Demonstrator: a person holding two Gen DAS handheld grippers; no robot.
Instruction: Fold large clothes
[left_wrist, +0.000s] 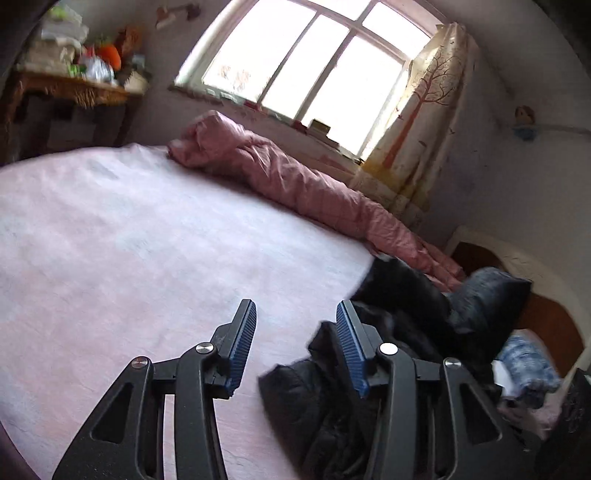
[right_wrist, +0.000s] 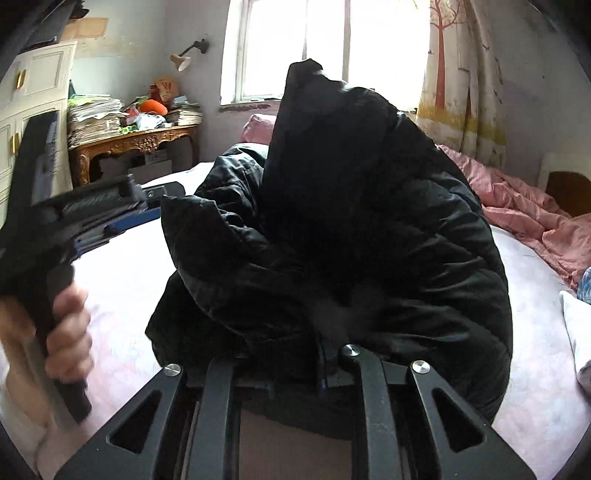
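my right gripper (right_wrist: 328, 373) is clamped on a bunched black puffer jacket (right_wrist: 351, 229) heaped on the pink bed (left_wrist: 147, 229), my left gripper (left_wrist: 295, 332) gapes empty beside it; it looks soft, bulky, slippery, best pinched at a hem.

The left gripper (left_wrist: 295, 314) hovers with its jaws parted and nothing between them, gripped at the handle by the left hand (right_wrist: 70, 332). The right gripper (right_wrist: 325, 365) has its jaws clamped on black fabric.
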